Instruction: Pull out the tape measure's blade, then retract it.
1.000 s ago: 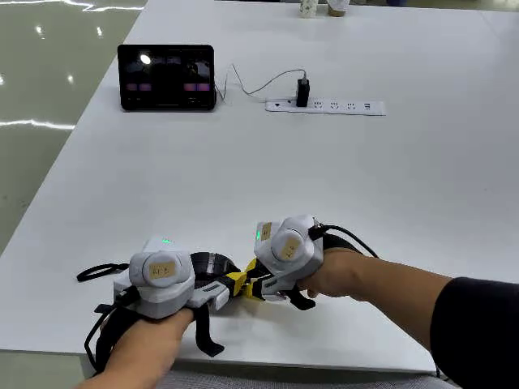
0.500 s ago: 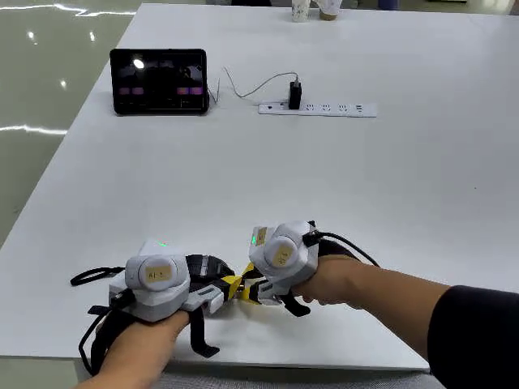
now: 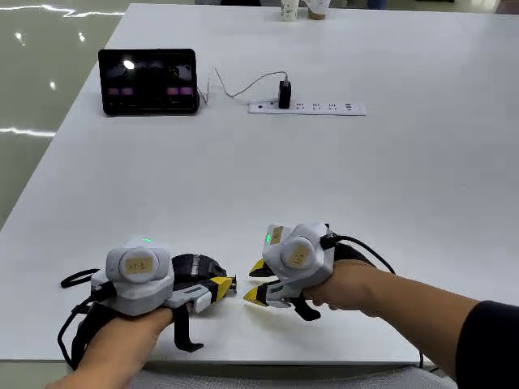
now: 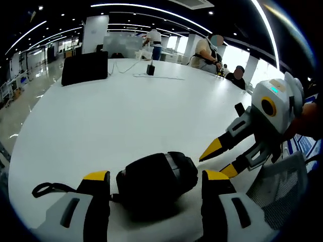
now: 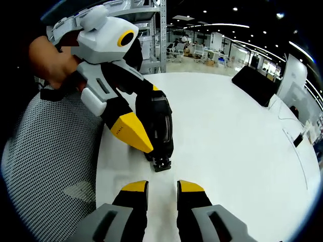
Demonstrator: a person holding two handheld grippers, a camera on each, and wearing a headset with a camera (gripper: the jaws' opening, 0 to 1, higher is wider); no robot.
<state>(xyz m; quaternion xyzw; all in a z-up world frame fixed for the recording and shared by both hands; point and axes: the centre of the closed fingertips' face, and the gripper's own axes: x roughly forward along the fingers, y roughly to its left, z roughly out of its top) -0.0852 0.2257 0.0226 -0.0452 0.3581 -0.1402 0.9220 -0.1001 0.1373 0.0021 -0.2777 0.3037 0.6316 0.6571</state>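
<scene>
The black tape measure (image 3: 195, 267) lay at 7 o'clock on the white table (image 3: 340, 178), held between the left gripper's (image 4: 155, 176) jaws. The right gripper (image 5: 161, 187), at its 3 o'clock, kept narrow, empty jaws. A tablet (image 3: 148, 80) stood at 11 o'clock, a power strip (image 3: 312, 107) at 12, beside a glossy floor (image 3: 36, 81).

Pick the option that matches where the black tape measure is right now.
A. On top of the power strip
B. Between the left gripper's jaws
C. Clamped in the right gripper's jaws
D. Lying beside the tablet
B: in the left gripper view the black tape measure sits between the yellow-tipped jaws of the left gripper, while the right gripper has nothing between its jaws.
</scene>
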